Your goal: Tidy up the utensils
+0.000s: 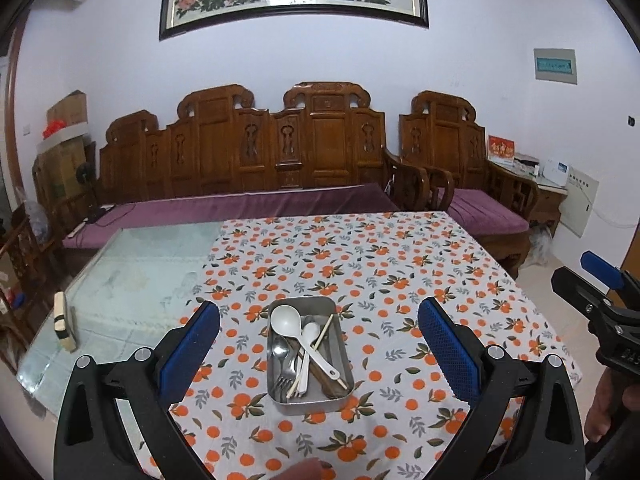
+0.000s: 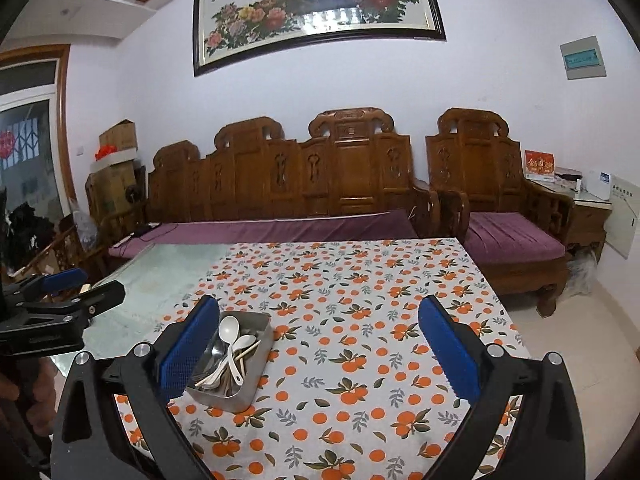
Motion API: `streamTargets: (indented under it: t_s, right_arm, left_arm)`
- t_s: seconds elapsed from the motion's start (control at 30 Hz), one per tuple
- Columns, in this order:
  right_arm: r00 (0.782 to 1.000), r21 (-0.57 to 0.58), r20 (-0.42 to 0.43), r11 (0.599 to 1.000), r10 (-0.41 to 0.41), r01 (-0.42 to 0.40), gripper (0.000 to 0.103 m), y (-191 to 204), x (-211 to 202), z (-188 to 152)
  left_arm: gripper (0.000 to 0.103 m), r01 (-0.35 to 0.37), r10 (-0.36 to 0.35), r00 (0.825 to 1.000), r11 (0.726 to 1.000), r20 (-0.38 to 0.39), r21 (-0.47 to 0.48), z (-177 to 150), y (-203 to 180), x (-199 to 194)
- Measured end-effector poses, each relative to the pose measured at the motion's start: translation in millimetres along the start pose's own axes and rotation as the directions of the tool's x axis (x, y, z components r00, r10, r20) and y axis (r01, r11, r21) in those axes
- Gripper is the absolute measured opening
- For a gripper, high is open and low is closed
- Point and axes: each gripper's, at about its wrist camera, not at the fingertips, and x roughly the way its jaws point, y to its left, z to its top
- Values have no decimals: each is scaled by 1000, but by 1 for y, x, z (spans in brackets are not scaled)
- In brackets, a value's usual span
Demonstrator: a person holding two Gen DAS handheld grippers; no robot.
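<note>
A rectangular steel tray [image 1: 343, 394] sits on the orange-patterned tablecloth, centred below my left gripper [image 1: 319, 352]. Inside it lie two white spoons [image 1: 285, 322], metal forks [image 1: 285, 372], chopsticks and brown-handled pieces. The left gripper is open wide, nothing between its blue pads, and hangs above the tray. In the right wrist view the tray [image 2: 256, 384] is at lower left, partly behind the left blue fingertip [image 2: 188, 350]. My right gripper [image 2: 319, 354] is open and empty over bare cloth to the right of the tray. It also shows at the edge of the left view, right gripper [image 1: 596, 280].
The cloth [image 1: 400, 280] covers the right part of a glass-topped table [image 1: 132, 280]; a small brush-like object [image 1: 64, 322] lies at its left edge. A carved wooden sofa [image 1: 248, 160] with purple cushions stands behind the table. A fingertip [image 1: 304, 470] shows at the bottom.
</note>
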Motion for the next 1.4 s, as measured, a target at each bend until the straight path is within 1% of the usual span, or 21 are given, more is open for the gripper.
streamTargets:
  t_s: [0.33,0.6,1.4]
  right_arm:
    - [1000,2,5,1000,0,0,100,1,-4,0]
    - [1000,-2,5,1000,-2,2,100,2,-5,0]
    - [1000,-16,10,1000,6,-6,100,4,-9,4]
  left_arm:
    - [96,-12,12,1000,1000,13,0,-2,-3,-7]
    - [96,-11,12,999,999,31,-30,-1,-1,-14]
    - [96,-12,13,999,999,32,-30,-2,2,-15]
